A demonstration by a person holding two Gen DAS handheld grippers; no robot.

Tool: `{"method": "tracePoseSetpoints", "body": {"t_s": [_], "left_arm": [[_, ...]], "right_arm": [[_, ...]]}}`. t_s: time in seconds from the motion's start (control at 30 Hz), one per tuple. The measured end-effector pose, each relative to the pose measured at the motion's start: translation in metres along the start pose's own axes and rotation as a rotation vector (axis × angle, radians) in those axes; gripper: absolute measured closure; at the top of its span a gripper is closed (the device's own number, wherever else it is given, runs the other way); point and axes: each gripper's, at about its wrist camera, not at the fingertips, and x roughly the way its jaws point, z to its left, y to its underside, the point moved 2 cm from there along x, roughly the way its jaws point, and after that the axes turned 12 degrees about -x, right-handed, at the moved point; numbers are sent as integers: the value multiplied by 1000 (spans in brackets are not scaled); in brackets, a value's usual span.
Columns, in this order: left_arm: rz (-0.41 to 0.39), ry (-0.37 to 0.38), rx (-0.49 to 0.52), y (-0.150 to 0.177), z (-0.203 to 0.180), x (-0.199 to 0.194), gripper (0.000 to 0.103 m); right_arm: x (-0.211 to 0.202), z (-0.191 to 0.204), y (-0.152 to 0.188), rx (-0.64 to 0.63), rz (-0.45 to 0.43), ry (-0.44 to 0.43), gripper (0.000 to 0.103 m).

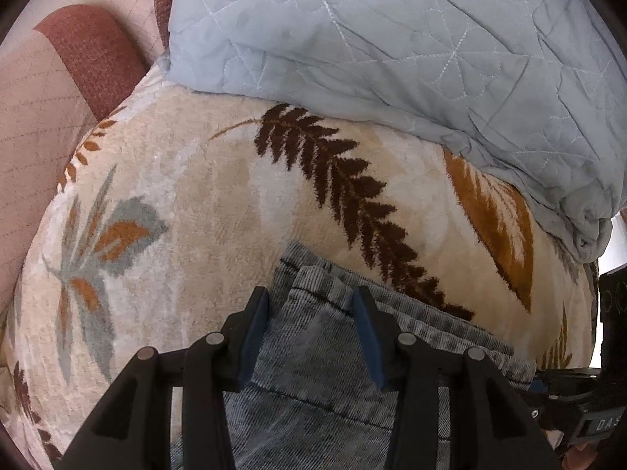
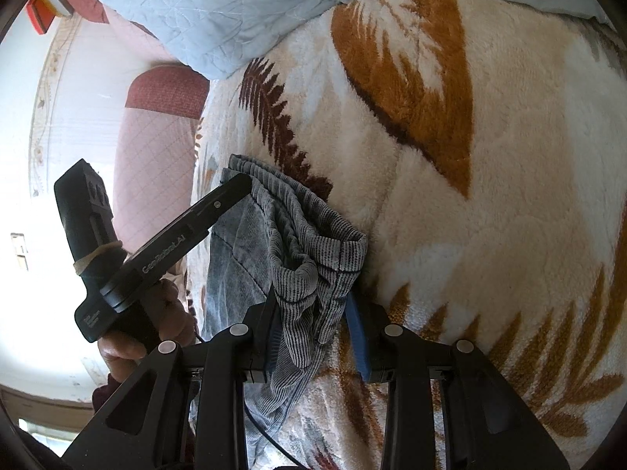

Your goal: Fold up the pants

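Two grippers work the same end of the pants (image 1: pixel 333 356), which lie on a leaf-print blanket (image 1: pixel 188 180) near the lower edge, with a blue quilt (image 1: pixel 392 39) far behind. Left gripper (image 1: pixel 311 305): jaws apart, straddling the waistband, fabric between them but not pinched. Right gripper (image 2: pixel 313 309): jaws also apart, bunched ribbed fabric draped between the pads; whether they bite it, cannot tell for sure. The left gripper shows in the right view, tip touching the far corner of the waistband. Step in hand, by my reading: taking hold of the waistband before a fold. Next move calls for both claws closing on all layers, then lifting evenly.
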Motion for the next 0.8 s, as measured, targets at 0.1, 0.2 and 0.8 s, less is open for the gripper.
{"method": "tracePoseSetpoints", "body": {"t_s": [0.1,0.2,0.8], "left_arm": [[-8,16,-18,-2,4,3,61],[-32,9,-3,2,2,1,65],[-137,59,-103,23,5,-42,87]], "right_arm": [[0,1,0,-3,-2,2,72],[0,2,0,-11,-4,6,72],[-4,38,2,-143,-27,-17,87]]}}
